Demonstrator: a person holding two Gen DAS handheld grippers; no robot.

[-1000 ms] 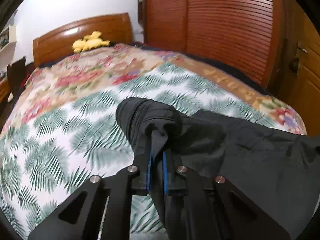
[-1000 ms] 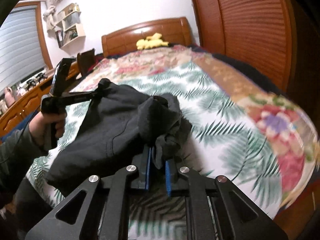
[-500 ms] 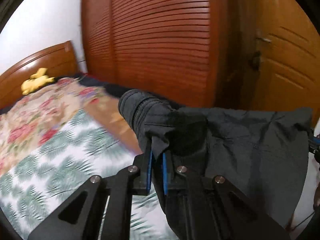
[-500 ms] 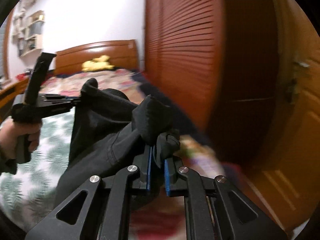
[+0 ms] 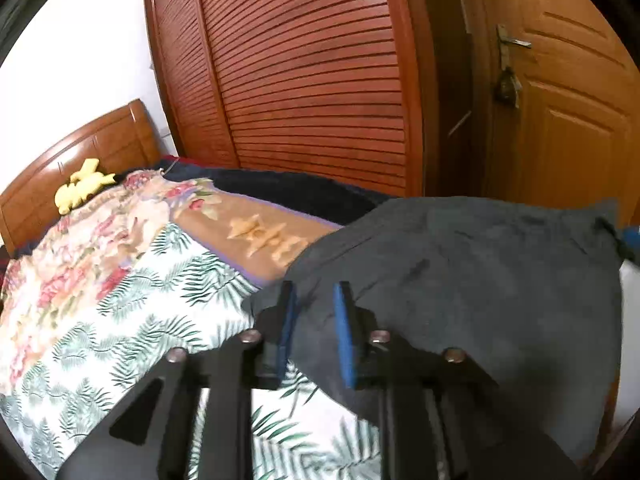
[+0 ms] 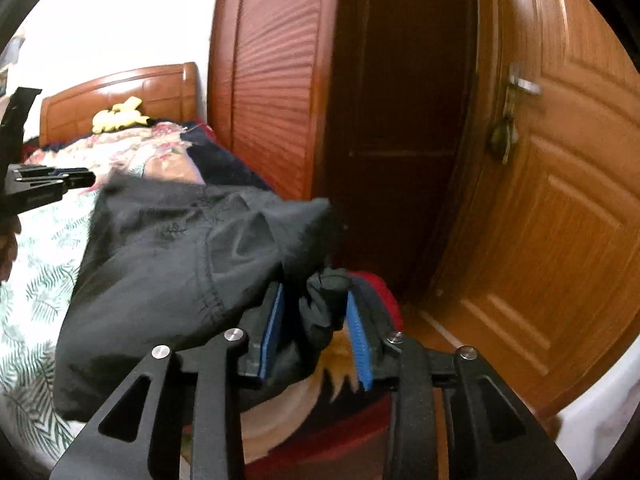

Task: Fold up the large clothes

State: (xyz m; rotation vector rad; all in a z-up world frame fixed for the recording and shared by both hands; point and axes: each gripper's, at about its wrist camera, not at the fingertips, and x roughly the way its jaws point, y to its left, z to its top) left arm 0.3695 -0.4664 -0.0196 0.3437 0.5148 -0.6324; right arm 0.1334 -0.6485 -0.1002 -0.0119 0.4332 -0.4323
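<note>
Dark garment [image 5: 460, 288] now draped over bed [image 5: 120, 300] corner nearest door. Your left gripper [image 5: 314, 312] and right gripper [image 6: 316, 320] just parted; cloth loose between jaws, unpinched. Carry done; folding next.

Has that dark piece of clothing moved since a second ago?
Yes. In the left wrist view the dark garment has gone from the palm-print bedspread rightward to the bed's edge, toward the door.

My left gripper [image 5: 314, 312] points down, its jaws just opened with cloth [image 5: 480, 280] loose between them. My right gripper [image 6: 314, 320] likewise has just parted, cloth slack between its pads.
</note>
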